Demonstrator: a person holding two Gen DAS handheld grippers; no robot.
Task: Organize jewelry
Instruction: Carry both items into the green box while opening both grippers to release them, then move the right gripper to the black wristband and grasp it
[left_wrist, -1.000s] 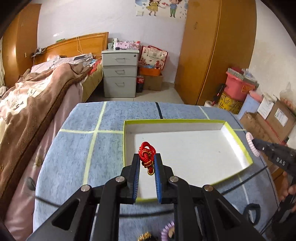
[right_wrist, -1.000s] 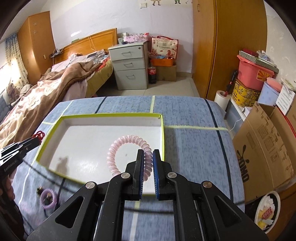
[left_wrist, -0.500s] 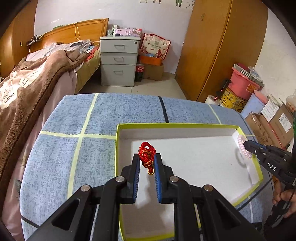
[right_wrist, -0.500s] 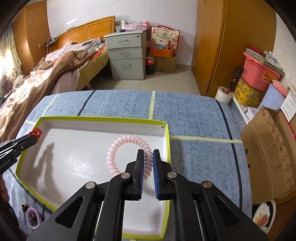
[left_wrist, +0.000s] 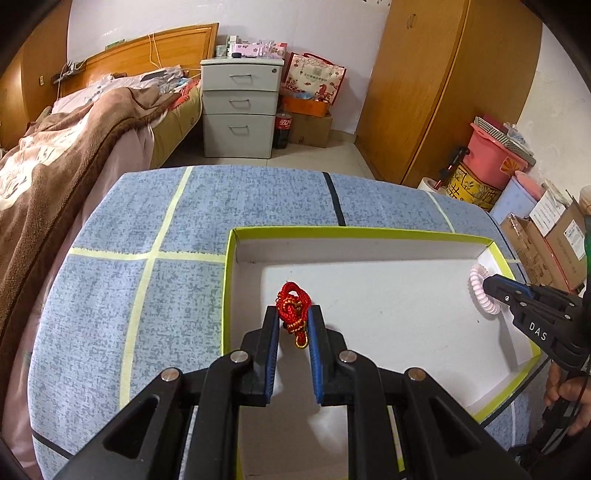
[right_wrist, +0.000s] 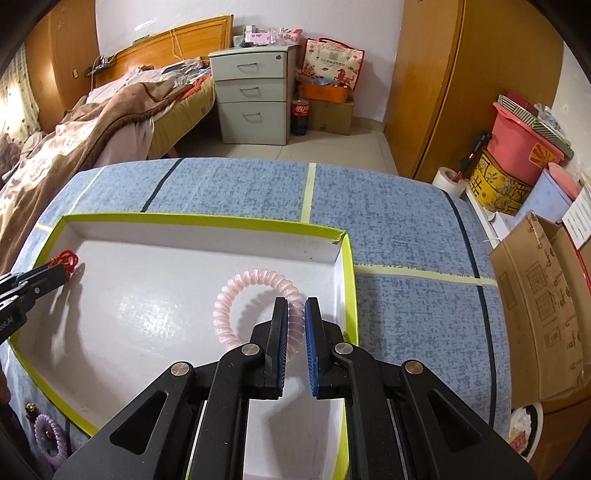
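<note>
Over the tray, the "DAS"-marked right claw pinches a pink coil.

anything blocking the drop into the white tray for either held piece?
Nothing visible. The left tool holds the red cord knot over bare floor of the white tray; the right tool holds the pink coil band over bare floor near the tray's right wall.

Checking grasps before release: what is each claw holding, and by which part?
Left claw: red knotted cord, pinched at its lower half. Right claw: pink spiral hair tie, gripped on the coil's right side.
</note>
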